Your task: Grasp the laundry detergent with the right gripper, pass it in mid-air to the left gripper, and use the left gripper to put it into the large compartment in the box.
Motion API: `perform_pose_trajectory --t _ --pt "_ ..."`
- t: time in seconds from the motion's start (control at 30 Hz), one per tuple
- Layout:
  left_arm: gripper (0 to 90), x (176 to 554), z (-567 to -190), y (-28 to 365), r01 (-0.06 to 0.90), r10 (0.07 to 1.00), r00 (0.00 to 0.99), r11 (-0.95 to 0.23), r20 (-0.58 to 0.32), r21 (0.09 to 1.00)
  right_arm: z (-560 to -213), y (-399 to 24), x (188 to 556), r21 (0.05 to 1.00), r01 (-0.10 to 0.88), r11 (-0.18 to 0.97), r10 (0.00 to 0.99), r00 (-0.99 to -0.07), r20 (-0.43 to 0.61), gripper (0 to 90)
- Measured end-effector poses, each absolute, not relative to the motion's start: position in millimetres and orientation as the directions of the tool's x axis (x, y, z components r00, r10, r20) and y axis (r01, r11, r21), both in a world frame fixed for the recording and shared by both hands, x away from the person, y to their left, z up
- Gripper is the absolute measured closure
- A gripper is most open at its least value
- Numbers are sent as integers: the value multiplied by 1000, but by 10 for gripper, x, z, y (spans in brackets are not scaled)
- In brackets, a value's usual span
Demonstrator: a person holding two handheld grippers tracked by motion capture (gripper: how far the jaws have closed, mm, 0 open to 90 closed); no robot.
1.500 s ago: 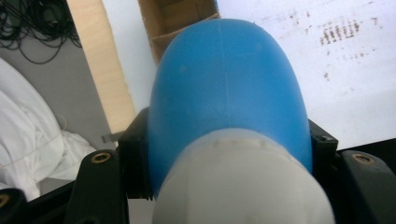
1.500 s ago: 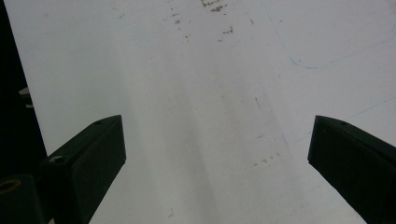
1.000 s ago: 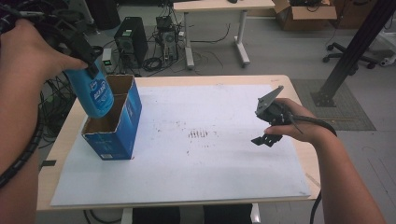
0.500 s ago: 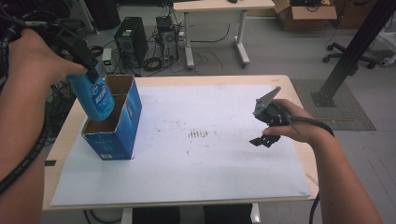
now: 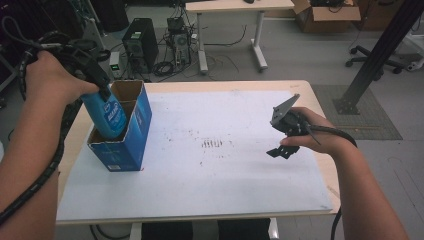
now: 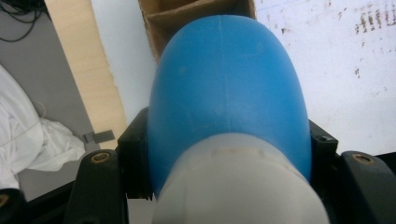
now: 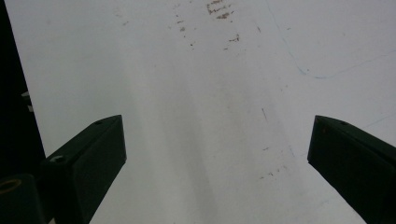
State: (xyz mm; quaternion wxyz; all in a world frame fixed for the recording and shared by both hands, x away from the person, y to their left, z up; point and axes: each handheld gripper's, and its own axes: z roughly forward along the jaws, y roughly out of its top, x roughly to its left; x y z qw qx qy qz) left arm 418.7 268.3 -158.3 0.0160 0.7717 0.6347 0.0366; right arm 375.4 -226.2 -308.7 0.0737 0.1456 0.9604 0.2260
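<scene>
High view: we see the left gripper [image 5: 102,90] clamped on a blue bottle [image 5: 109,114], lower end sunk into the near compartment of a blue box [image 5: 131,137] that stands upright at the left edge of the white sheet [image 5: 220,180]. How deep the bottle reaches we cannot tell; the box wall hides its bottom. The left hand [image 5: 52,80] covers most of the gripper's body, and its black cable [image 5: 30,192] runs off the bottom edge, as do both forearms.

From the left gripper view, the bottle [image 6: 229,88] blocks nearly everything: we make out its pale cap end [image 6: 238,186] nearest the lens, both jaws pressed against its sides, and just a strip of the box's brown cardboard inside [image 6: 187,16] past it. Print on the bottle's label is too small for us to read.

Well to the right of the box, the right gripper [image 5: 282,150] hangs over the sheet in the right hand [image 5: 312,132], jaws wide apart with nothing between them. In the right gripper view, the jaws stand at either side over bare white sheet [image 7: 210,116], marked with faint brown scuffs [image 7: 219,11].

The sheet covers a pale wooden table [image 5: 320,105]. Beyond the box, on a grey floor, we see a computer tower [image 5: 137,42], tangled cables [image 5: 167,65], a second desk [image 5: 230,7], a cardboard carton [image 5: 327,10] and an office chair [image 5: 395,55] partly cut off.
</scene>
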Motion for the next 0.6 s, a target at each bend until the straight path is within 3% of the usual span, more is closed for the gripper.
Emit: perform_pose_trajectory --t 0.6 --pt "377 4215 -2017 2706 980 982 188 -190 38 59 -3109 -2241 3745 451 243 859 308 -949 -74 45"
